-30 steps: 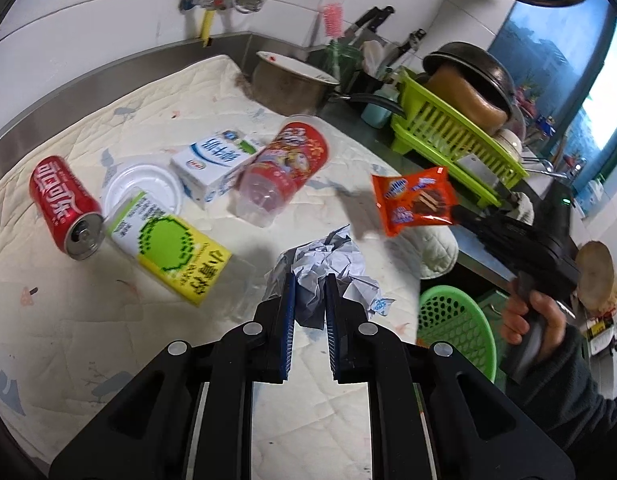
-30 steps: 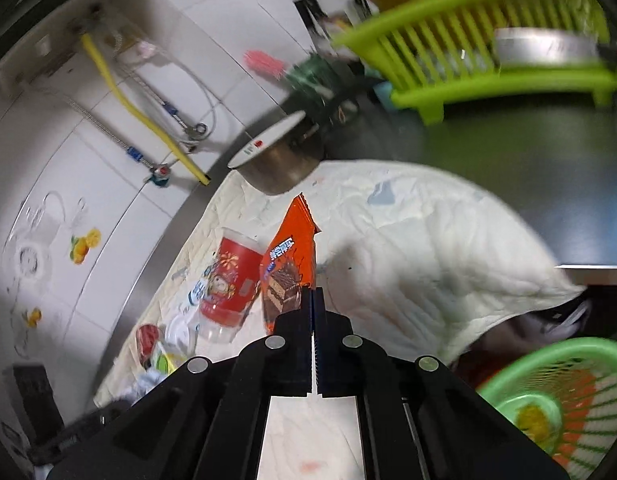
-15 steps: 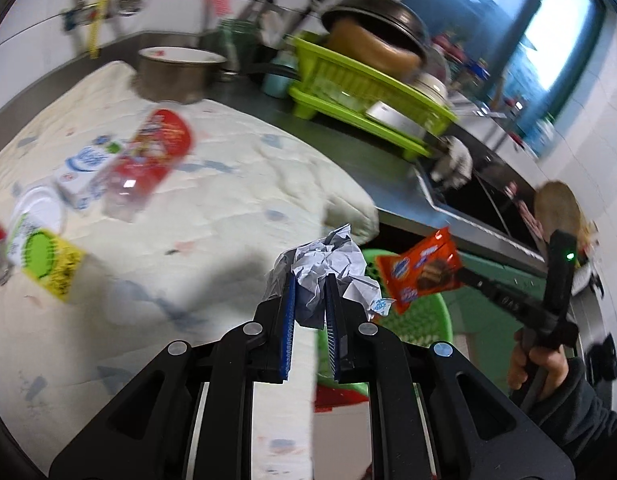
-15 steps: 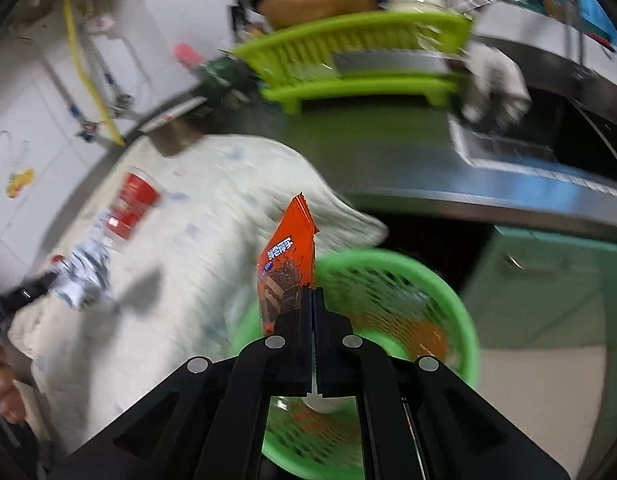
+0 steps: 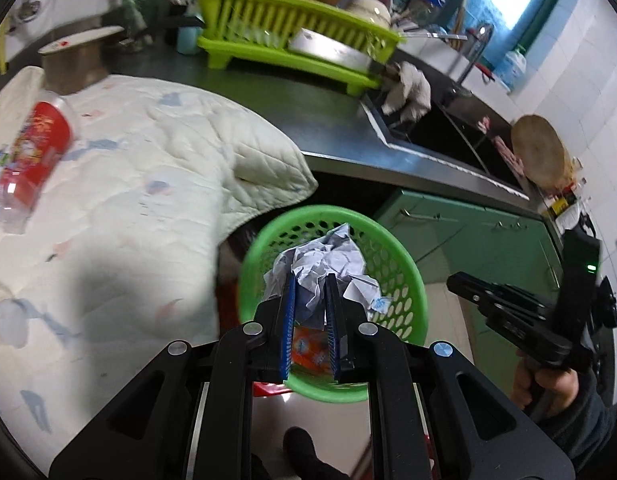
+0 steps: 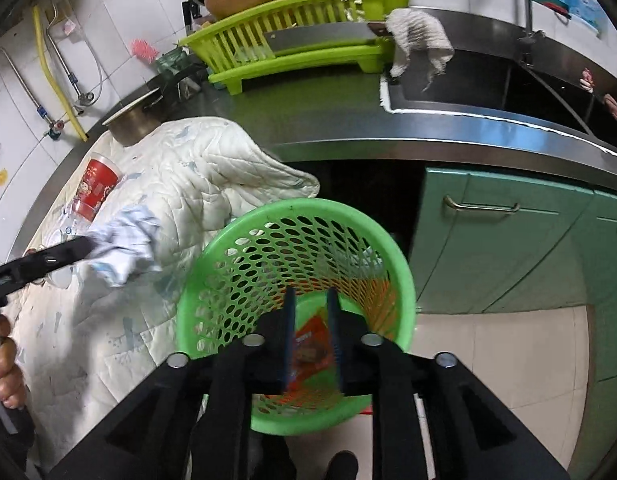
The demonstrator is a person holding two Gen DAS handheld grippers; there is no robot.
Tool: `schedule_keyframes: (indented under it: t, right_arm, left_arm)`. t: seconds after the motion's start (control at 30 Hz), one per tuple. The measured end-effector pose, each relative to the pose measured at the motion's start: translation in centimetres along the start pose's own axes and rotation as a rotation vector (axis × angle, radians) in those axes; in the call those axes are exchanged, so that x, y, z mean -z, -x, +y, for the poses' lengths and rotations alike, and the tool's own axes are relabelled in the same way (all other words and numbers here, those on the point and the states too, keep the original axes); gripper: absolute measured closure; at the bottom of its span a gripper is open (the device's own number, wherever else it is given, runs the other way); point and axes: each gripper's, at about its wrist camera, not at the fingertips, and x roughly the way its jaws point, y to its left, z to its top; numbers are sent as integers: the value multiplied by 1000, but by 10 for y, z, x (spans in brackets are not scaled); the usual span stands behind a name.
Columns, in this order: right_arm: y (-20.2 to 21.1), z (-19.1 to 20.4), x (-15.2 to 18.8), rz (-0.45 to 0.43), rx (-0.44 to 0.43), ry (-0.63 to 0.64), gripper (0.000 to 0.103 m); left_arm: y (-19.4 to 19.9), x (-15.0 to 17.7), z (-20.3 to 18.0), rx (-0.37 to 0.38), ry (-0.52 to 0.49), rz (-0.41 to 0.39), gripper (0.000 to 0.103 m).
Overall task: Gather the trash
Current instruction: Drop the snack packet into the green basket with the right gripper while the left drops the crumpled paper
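now the quilted worktop lies left of the green basket. above that basket, the left hand-held gripper clamps crumpled paper; the right hand-held gripper has just been opening, its orange wrapper now dropped inside.

Basket: bright green, perforated with round holes
Wrapper: orange, in the basket
Crumpled paper: white with grey creases
Quilt: cream, pale blue and pink marks
Dish rack: lime green
Cabinets: mint green
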Motion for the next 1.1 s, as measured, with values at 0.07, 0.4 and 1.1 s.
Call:
schedule_keyframes:
  t: [0.07,0.4,1.1]
  right_arm:
    - [10,-2,2,-17,2,-7,73]
    - [45,-4,8,-79,3,-1,53]
    - [68,38,-5,-160,-48,115,21]
  left_arm:
    - [-15,-1,-6,8,-6,28,90]
    - [-56,3,-28,36,-13,108,86]
    - [26,4,5,-46,67,-33,51]
